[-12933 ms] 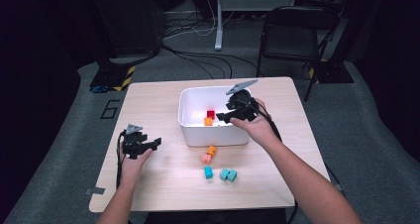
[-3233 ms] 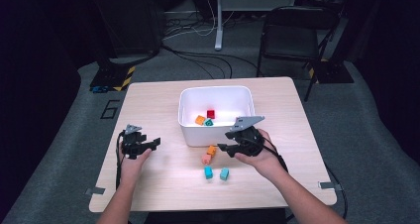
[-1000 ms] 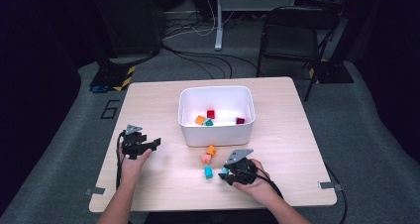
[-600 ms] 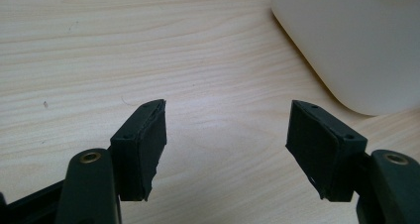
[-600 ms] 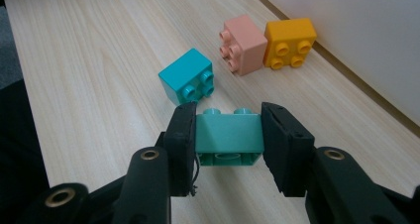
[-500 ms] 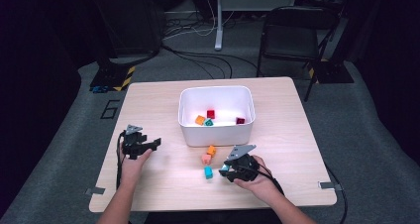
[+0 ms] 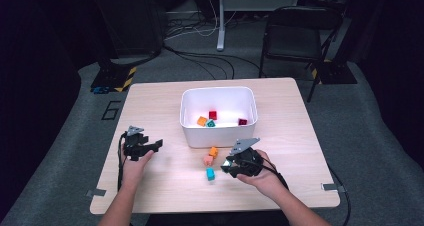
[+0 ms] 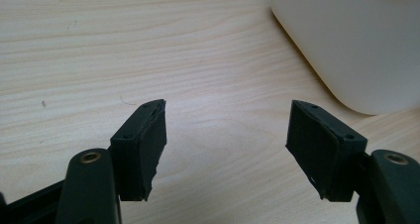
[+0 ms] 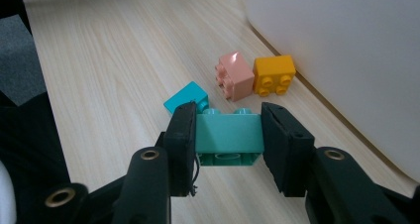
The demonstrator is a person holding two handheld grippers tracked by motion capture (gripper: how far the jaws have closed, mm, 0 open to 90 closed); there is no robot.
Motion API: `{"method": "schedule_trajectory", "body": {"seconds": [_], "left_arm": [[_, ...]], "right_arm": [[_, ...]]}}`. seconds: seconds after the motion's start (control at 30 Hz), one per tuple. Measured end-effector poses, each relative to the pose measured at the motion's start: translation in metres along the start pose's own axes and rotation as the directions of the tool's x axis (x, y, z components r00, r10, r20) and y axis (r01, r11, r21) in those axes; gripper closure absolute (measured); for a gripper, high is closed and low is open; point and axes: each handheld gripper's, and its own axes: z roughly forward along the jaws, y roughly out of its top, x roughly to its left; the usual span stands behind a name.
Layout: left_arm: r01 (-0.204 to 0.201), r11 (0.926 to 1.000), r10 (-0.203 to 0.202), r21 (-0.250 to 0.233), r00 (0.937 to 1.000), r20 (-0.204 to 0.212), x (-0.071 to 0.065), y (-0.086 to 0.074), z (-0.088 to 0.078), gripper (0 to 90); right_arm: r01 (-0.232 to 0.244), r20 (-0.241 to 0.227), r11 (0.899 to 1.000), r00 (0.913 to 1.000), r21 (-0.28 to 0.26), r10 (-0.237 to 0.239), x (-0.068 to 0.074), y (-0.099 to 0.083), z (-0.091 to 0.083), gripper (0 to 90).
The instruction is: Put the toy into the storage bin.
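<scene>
My right gripper (image 9: 227,135) is shut on a teal-green brick (image 9: 229,135) and holds it just above the table; in the high view that gripper (image 7: 231,167) sits in front of the white bin (image 7: 218,136). Beyond the held brick lie a cyan brick (image 9: 185,99), a pink brick (image 9: 233,74) and an orange brick (image 9: 274,73), the last one close to the bin wall (image 9: 346,55). From above the same bricks are the cyan (image 7: 210,173), pink (image 7: 208,160) and orange (image 7: 213,151). My left gripper (image 8: 225,135) stands open over bare wood, at the table's left (image 7: 150,146).
Inside the bin lie a red brick (image 7: 213,115), an orange one (image 7: 201,121), a green one (image 7: 210,123) and a dark red one (image 7: 242,121). A corner of the bin (image 8: 356,45) shows ahead of the left gripper. A black chair (image 7: 295,31) and cables lie beyond the table.
My right gripper has lifted a little off the table with the teal-green brick between its jaws. The left gripper has stayed where it was.
</scene>
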Motion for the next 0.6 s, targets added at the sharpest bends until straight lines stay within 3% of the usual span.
{"method": "schedule_trajectory", "body": {"seconds": [0.6], "left_arm": [[0.001, 1.0000, -0.001, 0.002, 1.0000, 0.000, 0.000, 0.000, 0.000, 31.3]], "right_arm": [[-0.020, -0.024, 1.000, 0.9995, -0.001, 0.020, -0.012, 0.039, -0.025, 58.5]]}}
